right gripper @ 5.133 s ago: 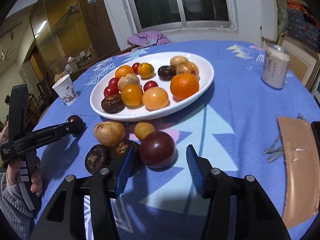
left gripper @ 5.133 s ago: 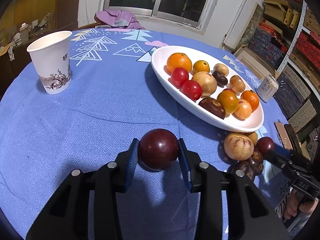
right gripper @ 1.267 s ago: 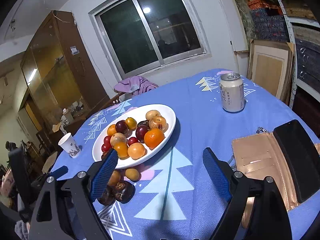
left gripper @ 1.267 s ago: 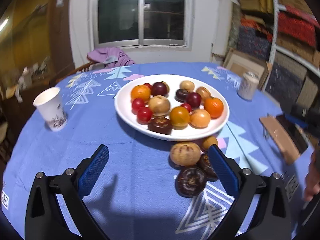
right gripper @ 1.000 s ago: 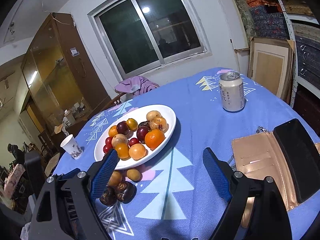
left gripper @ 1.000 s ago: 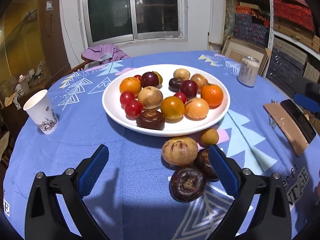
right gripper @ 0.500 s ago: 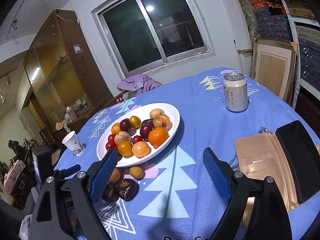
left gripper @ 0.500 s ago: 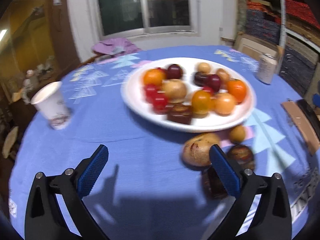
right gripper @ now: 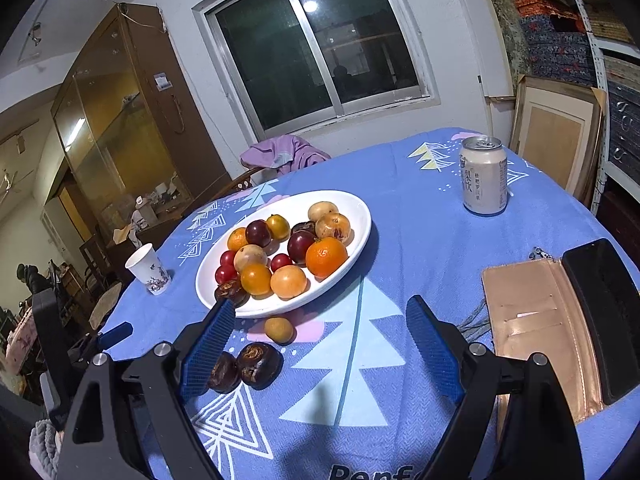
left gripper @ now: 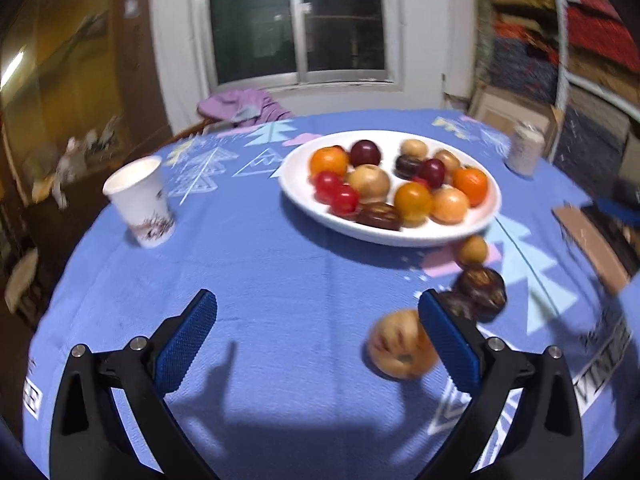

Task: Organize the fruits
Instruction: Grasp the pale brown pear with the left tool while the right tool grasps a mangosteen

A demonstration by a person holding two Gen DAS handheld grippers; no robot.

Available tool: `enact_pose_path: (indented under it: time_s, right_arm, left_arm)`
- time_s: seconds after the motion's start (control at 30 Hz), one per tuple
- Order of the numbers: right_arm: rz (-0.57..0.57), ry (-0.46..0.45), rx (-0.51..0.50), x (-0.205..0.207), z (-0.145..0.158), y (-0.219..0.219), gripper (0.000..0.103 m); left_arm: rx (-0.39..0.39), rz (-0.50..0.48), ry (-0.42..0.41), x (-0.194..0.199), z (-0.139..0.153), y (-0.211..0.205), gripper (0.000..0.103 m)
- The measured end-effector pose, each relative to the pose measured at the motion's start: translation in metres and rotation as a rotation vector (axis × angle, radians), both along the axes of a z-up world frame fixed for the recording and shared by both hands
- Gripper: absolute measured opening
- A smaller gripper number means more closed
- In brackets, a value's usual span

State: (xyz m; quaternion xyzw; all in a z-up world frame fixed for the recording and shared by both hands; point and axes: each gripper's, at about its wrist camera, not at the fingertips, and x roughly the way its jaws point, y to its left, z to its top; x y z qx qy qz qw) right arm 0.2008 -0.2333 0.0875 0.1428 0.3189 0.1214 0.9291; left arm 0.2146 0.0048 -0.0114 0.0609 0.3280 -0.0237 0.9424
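A white oval plate [left gripper: 488, 216] [right gripper: 360, 216] holds several fruits: oranges, dark plums, red tomatoes, tan and brown ones. On the blue cloth in front of it lie a tan round fruit [left gripper: 400, 350], two dark brown fruits [left gripper: 482, 286] [right gripper: 258, 364] and a small yellow-brown fruit [left gripper: 473, 250] [right gripper: 279, 329]. My left gripper [left gripper: 316, 344] is open and empty; the tan fruit lies just inside its right finger. My right gripper [right gripper: 316, 352] is open and empty above the cloth, the dark fruits beside its left finger.
A paper cup [left gripper: 140, 202] [right gripper: 149, 268] stands left of the plate. A drink can [right gripper: 483, 176] [left gripper: 524, 152] stands at the far right. A tan wallet with a black phone [right gripper: 560, 320] lies at the right. The left gripper shows in the right wrist view [right gripper: 80, 344].
The left gripper has swung left and nearer the table, so the loose fruits now sit at its right finger. The right view has hardly changed. Both plums from earlier lie on the plate.
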Motion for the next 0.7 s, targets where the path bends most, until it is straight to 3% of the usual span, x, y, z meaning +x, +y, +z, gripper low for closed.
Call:
enact_pose_path:
  time_s: [0.23, 0.7]
  right_arm:
    - [0.004, 0.007, -0.013, 0.0, -0.003, 0.003, 0.088]
    - [0.015, 0.043, -0.075, 0.004, -0.016, 0.016, 0.089]
  left_arm:
    - [0.12, -0.038, -0.089, -0.015, 0.003, -0.028, 0.099]
    - [0.104, 0.001, -0.071, -0.012, 0.003, -0.02, 0.099]
